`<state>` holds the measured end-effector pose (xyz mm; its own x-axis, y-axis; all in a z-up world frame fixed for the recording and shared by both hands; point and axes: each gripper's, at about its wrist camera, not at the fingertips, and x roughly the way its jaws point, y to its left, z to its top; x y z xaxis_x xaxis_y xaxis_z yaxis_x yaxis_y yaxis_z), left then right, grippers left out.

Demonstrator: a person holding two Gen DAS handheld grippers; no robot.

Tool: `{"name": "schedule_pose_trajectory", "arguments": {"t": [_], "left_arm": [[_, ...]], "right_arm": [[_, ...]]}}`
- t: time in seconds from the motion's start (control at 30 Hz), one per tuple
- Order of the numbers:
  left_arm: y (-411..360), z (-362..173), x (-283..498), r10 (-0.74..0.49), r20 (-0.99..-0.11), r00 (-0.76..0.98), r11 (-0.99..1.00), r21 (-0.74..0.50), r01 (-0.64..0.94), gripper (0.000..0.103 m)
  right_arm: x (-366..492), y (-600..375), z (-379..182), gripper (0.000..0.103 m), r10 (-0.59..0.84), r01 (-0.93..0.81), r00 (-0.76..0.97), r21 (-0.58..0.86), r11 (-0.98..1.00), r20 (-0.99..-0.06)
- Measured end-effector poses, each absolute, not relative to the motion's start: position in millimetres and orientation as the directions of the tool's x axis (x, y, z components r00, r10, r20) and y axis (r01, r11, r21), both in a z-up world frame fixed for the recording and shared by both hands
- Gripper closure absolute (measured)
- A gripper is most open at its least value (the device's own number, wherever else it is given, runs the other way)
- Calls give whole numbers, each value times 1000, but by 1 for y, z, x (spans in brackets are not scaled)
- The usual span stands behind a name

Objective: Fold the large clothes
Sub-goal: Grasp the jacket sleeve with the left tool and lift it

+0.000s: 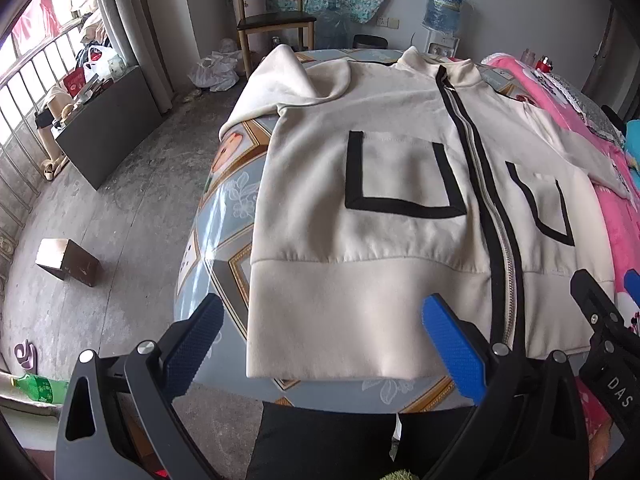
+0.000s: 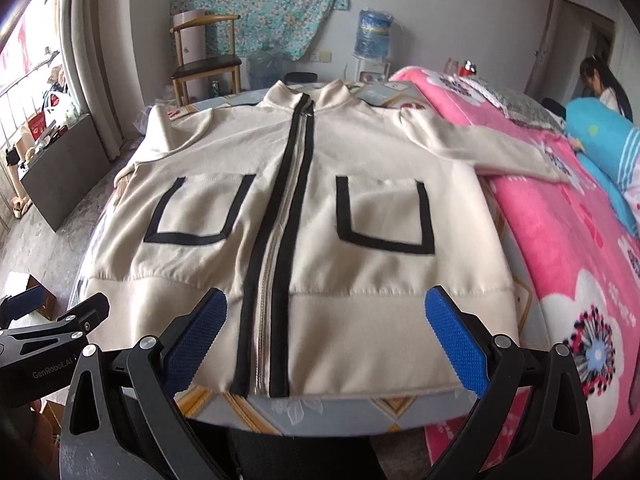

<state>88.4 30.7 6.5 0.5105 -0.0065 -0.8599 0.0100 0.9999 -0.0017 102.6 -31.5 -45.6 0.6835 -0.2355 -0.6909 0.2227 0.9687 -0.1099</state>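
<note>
Your left gripper (image 1: 320,344) and right gripper (image 2: 326,338) hover spread wide over the zip-up jacket (image 2: 304,216) hem. Pinch both hem corners evenly, then fold.

The cream, matt soft-cloth jacket (image 2: 304,240) with a metal zip lies on a glossy patterned table cover (image 1: 224,216), beside a fluffy pink blanket (image 2: 560,248).

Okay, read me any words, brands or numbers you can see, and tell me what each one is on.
"DAS": on the right gripper, seen from the left wrist camera; cut off.
"GenRobot.AI": on the left gripper, seen from the right wrist camera.
Water bottle label: too blurred.
Pink blanket print: unreadable.
</note>
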Motion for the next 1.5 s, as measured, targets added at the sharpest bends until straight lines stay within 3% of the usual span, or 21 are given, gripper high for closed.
{"name": "schedule_pose_trajectory", "arguments": {"t": [0.2,0.33,0.6,0.77,0.87,1.0,1.2,1.27,1.37,1.5], "left_arm": [[65,17,116,-123,-778,615,990,-140,21,5],[101,25,140,-203,-711,673,965,-261,16,5],[202,15,226,-179,-654,735,917,-382,-117,5],[288,-74,341,-328,-768,550,749,-566,-344,5],[317,-151,391,-509,-744,432,562,-668,-488,5],[332,-237,423,-713,-557,426,198,-743,-640,6],[306,-297,442,-838,-357,413,-64,-688,-723,6],[300,-303,446,-838,-312,447,-128,-685,-718,9],[304,-305,449,-816,-273,509,-212,-677,-705,26],[320,-301,455,-772,-280,571,-259,-682,-684,69]], "right_arm": [[136,-22,-37,7,-168,127,724,-109,986,-669],[168,-13,-31,7,-26,1,754,-38,999,-657],[229,21,-36,7,114,-147,727,9,989,-677],[242,33,-47,7,115,-161,704,0,987,-701],[246,33,-53,7,95,-157,693,-21,987,-714],[256,30,-62,7,66,-136,668,-35,990,-741],[270,26,-69,7,39,-111,643,-43,993,-765],[274,24,-71,7,35,-106,637,-43,993,-770],[277,21,-73,7,21,-93,632,-49,994,-775],[275,14,-72,7,10,-75,637,-50,996,-771]]}}
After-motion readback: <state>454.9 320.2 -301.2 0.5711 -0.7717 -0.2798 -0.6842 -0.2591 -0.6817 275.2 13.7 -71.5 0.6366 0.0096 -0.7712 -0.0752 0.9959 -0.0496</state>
